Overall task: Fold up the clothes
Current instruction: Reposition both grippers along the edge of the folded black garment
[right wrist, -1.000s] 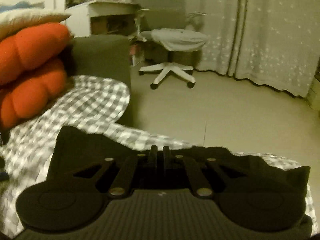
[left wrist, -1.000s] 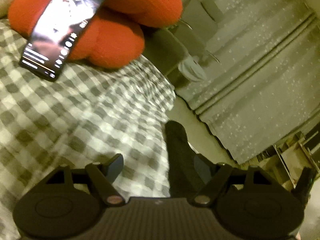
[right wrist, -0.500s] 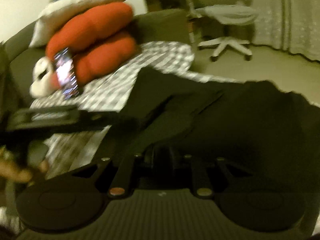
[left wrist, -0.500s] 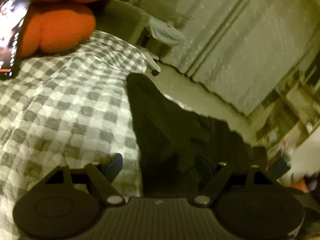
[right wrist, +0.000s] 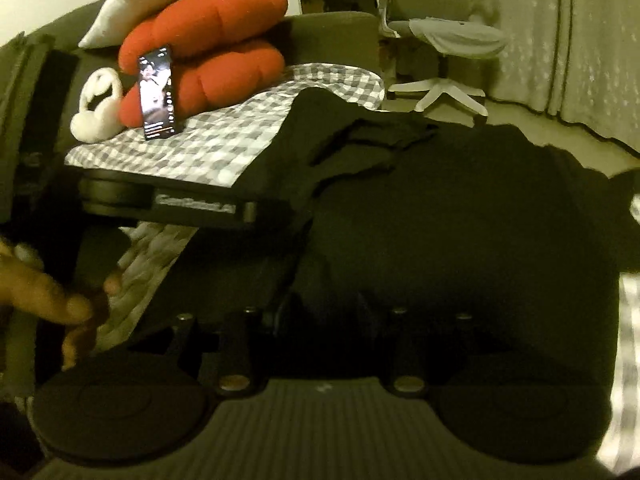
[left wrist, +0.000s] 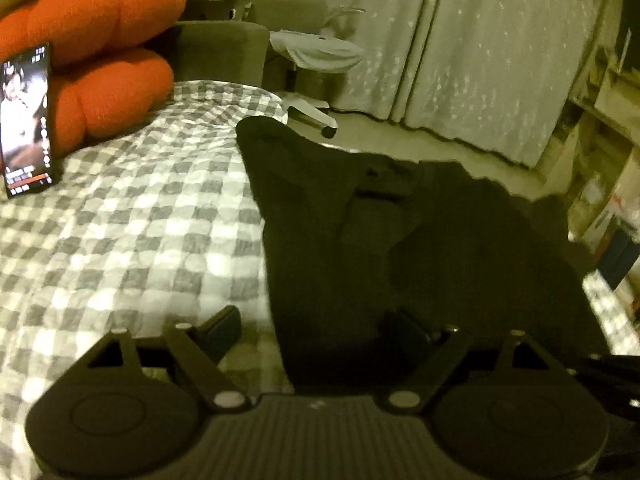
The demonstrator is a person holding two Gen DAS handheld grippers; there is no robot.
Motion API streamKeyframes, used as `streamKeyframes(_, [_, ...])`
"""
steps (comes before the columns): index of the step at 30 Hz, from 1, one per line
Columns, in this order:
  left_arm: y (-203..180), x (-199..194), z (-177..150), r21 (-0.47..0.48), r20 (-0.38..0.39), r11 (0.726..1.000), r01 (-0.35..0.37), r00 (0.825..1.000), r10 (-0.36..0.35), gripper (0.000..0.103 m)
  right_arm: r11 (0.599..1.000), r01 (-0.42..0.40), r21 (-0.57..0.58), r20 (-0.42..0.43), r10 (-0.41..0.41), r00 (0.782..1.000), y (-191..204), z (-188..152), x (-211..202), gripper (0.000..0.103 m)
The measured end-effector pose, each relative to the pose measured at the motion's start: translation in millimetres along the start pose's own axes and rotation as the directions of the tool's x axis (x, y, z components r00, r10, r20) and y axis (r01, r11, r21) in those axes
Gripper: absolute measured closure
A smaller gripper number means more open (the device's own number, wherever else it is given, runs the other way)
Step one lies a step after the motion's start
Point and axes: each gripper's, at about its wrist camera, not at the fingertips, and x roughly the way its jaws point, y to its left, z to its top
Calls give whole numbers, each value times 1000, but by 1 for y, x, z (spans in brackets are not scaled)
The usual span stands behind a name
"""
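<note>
Black garment (left wrist: 400, 240) lies ahead of both; left gripper (left wrist: 316, 328) wide open straddling its left edge, right gripper (right wrist: 324, 312) jaws just been opening, half-open, empty, over its middle

Your right gripper (right wrist: 324, 312) points down over a black garment (right wrist: 460, 220) spread on the checked cover (right wrist: 240, 136); its jaws have just been opening and now stand partly apart, though whether cloth lies between them is lost in the dark. To its left, your left gripper (right wrist: 168, 200) reaches across the garment's edge, and below it your left hand (right wrist: 52, 296) shows at the frame's side. Ahead and to the left, a lit phone (right wrist: 157, 92) leans upright against stacked orange cushions (right wrist: 208, 52), with a white plush toy (right wrist: 98, 108) just beside it. Straight ahead, beyond the cover, stands an office chair (right wrist: 448, 60) in front of pale curtains (right wrist: 568, 32)
</note>
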Motion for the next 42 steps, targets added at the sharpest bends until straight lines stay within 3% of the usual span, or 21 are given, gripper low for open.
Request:
streamKeyframes(2, [1,-5,-4,18,-1,1000,-7,1000,7,18,1000,-6,10,6,6,1000,6,-9,-9,60])
streamKeyframes(6, [4,-12,-8,17,-4,1000,1,1000,-1,18,986,-104,128,26,101,995,15,-32,-33,61])
streamKeyframes(11, [5,-24,-16,-3,-15,1000,14,1000,-14,18,980,-128,150,52,122,991,32,-61,-58,64])
streamKeyframes(14, [8,-31,-20,-42,-20,999,29,999,-30,18,965,-159,210,112,138,984,33,-75,-78,62])
streamKeyframes(17, [8,-33,-23,-34,-12,999,36,999,-37,19,970,-160,182,101,144,984,50,-100,-81,63])
streamKeyframes(18, [7,-32,-25,-14,-8,999,29,1000,-29,20,974,-156,164,102,140,985,57,-102,-84,69])
streamKeyframes(19, [4,-33,-27,13,-6,1000,12,1000,-12,25,978,-151,145,103,137,985,64,-105,-86,75])
streamKeyframes(20, [1,-33,-28,41,-4,999,-7,1000,7,37,981,-146,127,105,133,985,71,-107,-89,82])
streamKeyframes(22, [-1,-34,-28,61,-6,998,-8,1000,8,47,973,-180,143,123,163,979,78,-115,-94,82])
streamKeyframes(23, [-2,-35,-28,71,-8,997,-7,1000,8,47,969,-181,165,129,161,979,76,-122,-96,82])
streamKeyframes(26, [0,-37,-29,72,-10,997,-4,1000,5,51,965,-174,198,165,142,976,75,-142,-104,79])
streamKeyframes(28, [0,-38,-29,79,-11,997,-7,1000,7,51,974,-165,155,170,138,976,79,-148,-107,73])
streamKeyframes(31, [1,-41,-29,74,-16,997,-7,1000,8,53,982,-147,122,108,134,985,88,-154,-102,51])
streamKeyframes(33, [3,-45,-29,60,-18,998,3,1000,-2,56,981,-151,120,64,144,988,90,-163,-98,51])
streamKeyframes(34, [3,-47,-29,54,-17,999,9,1000,-8,56,981,-154,119,42,150,988,91,-167,-96,52])
streamKeyframes(35, [2,-47,-30,62,-21,998,4,1000,-2,56,977,-173,124,15,172,985,92,-170,-91,72])
streamKeyframes(36, [1,-47,-32,72,-26,997,-2,1000,4,56,973,-192,130,-11,195,981,93,-174,-86,101])
streamKeyframes(39, [-1,-51,-35,90,-29,996,-14,999,17,57,954,-259,149,-68,271,960,97,-182,-79,101])
streamKeyframes(41, [2,-60,-35,66,-23,998,15,1000,-14,58,936,-309,168,-88,326,941,100,-186,-83,102])
streamKeyframes(42, [2,-62,-35,67,-16,998,16,1000,-15,58,951,-273,148,-111,290,950,103,-188,-83,102])
